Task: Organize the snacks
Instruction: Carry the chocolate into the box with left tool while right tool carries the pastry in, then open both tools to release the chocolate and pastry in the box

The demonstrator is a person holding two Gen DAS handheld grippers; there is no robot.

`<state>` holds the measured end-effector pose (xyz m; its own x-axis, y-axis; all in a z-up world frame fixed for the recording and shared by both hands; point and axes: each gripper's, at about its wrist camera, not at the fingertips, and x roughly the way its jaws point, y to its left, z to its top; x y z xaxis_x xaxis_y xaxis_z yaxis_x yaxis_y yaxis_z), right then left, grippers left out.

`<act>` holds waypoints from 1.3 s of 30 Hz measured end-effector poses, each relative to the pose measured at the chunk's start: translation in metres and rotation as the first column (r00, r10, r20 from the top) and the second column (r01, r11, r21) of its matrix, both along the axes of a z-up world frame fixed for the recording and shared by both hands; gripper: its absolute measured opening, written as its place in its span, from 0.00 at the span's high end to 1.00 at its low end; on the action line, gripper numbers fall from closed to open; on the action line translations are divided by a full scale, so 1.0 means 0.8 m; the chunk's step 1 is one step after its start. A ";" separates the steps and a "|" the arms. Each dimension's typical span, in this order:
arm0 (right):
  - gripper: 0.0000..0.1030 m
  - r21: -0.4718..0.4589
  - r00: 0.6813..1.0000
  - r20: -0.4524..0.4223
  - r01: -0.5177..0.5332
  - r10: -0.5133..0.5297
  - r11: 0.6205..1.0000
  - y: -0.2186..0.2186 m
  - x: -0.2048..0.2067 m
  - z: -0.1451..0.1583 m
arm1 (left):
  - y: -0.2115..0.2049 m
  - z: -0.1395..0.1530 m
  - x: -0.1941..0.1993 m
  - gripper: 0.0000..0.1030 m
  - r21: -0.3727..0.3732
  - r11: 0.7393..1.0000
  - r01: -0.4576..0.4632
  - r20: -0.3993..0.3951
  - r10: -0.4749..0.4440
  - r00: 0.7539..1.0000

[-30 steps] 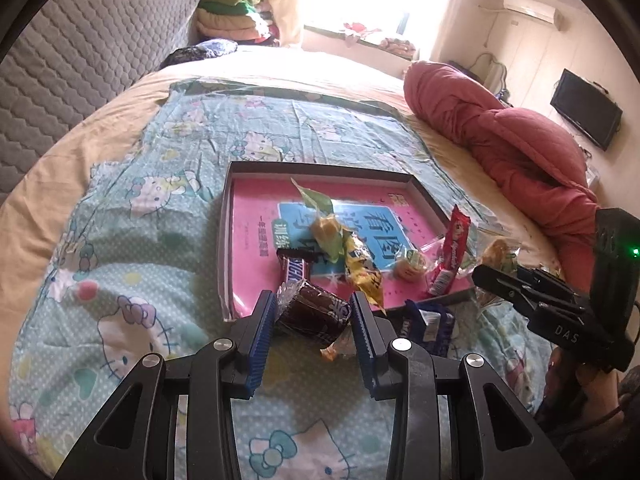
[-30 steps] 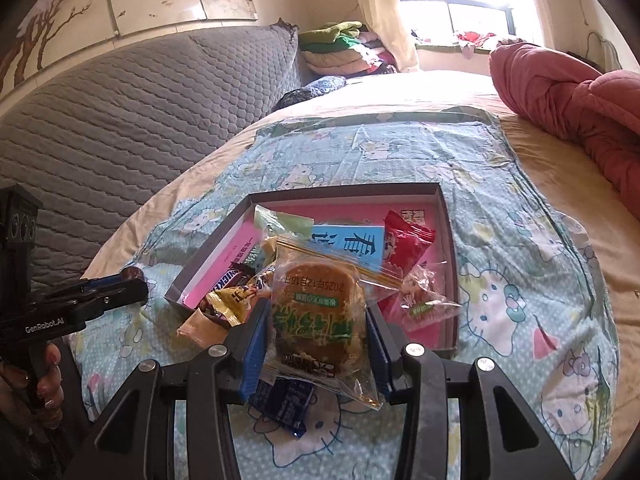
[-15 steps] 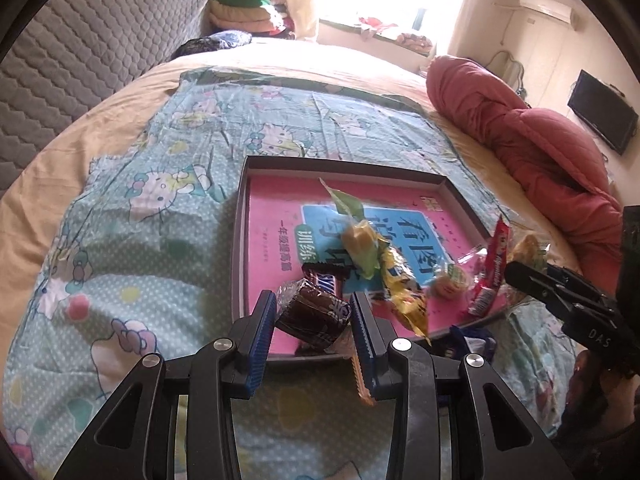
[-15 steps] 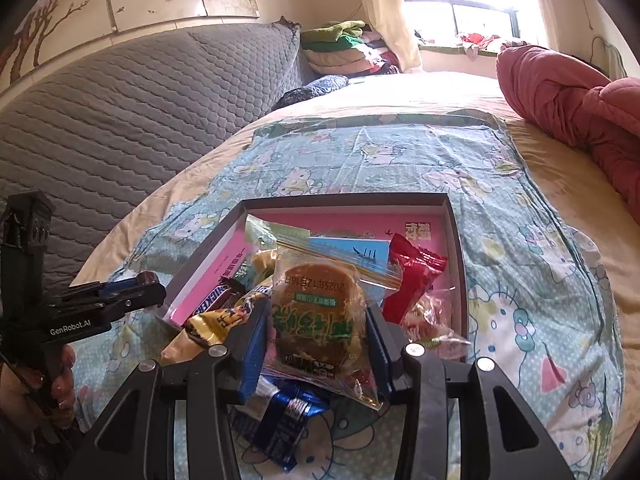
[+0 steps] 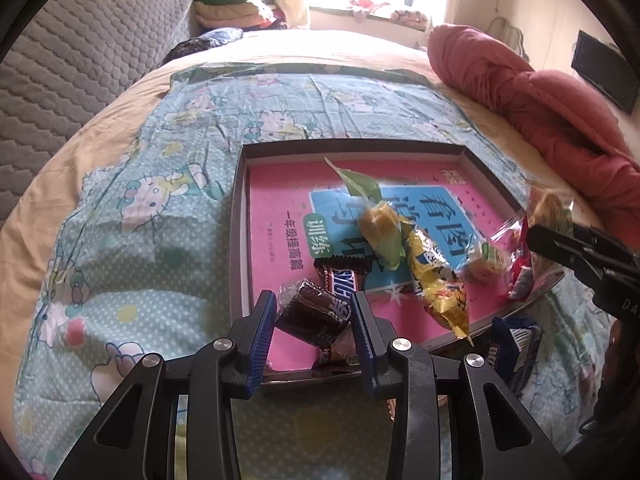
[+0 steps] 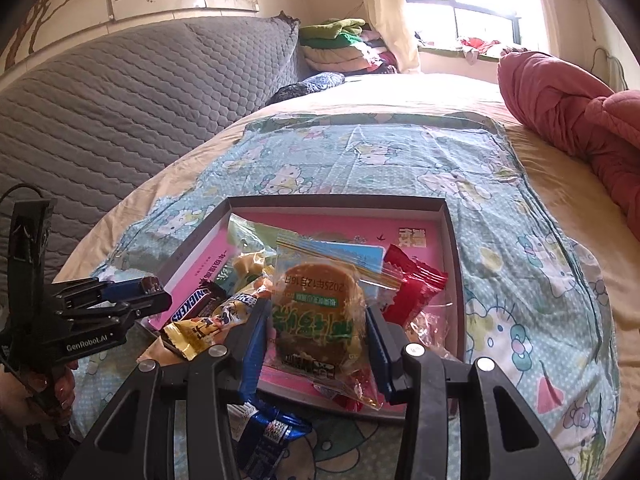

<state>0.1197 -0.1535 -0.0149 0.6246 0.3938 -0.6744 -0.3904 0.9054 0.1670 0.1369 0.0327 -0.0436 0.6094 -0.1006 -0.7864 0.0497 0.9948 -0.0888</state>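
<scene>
My left gripper (image 5: 313, 299) is shut on a dark chocolate cake (image 5: 316, 318) in clear wrap, low over the near left corner of the grey tray (image 5: 237, 240) with its pink lining. My right gripper (image 6: 317, 311) is shut on a round pastry (image 6: 316, 288) in a clear bag, above the tray's (image 6: 454, 260) near edge. Inside the tray lie a Snickers bar (image 5: 340, 278), a yellow packet (image 5: 436, 284), a green-wrapped sweet (image 5: 376, 216) and a red packet (image 6: 416, 288). A blue packet (image 6: 272, 432) lies on the sheet just outside the tray.
The tray rests on a blue cartoon-print sheet (image 5: 160, 200) spread over a bed. A grey quilted headboard (image 6: 120, 92) runs along the left and a red duvet (image 5: 540, 112) is bundled at the right. Folded clothes (image 6: 340, 44) are stacked by the window.
Both grippers moved forward with their snacks, from short of the tray to over its near edge. The left one also sank closer to the tray floor.
</scene>
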 end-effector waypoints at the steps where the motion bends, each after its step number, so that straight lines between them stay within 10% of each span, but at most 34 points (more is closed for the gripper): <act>1: 0.56 -0.005 1.000 0.001 -0.005 0.005 1.000 0.003 0.001 -0.001 | -0.001 -0.001 0.000 0.62 -0.002 1.000 0.004 -0.003 -0.004 1.000; 39: 0.56 -0.035 0.988 -0.087 -0.131 0.127 0.991 0.048 0.014 -0.041 | 0.010 -0.018 0.005 0.62 -0.044 0.999 -0.013 -0.055 0.011 0.998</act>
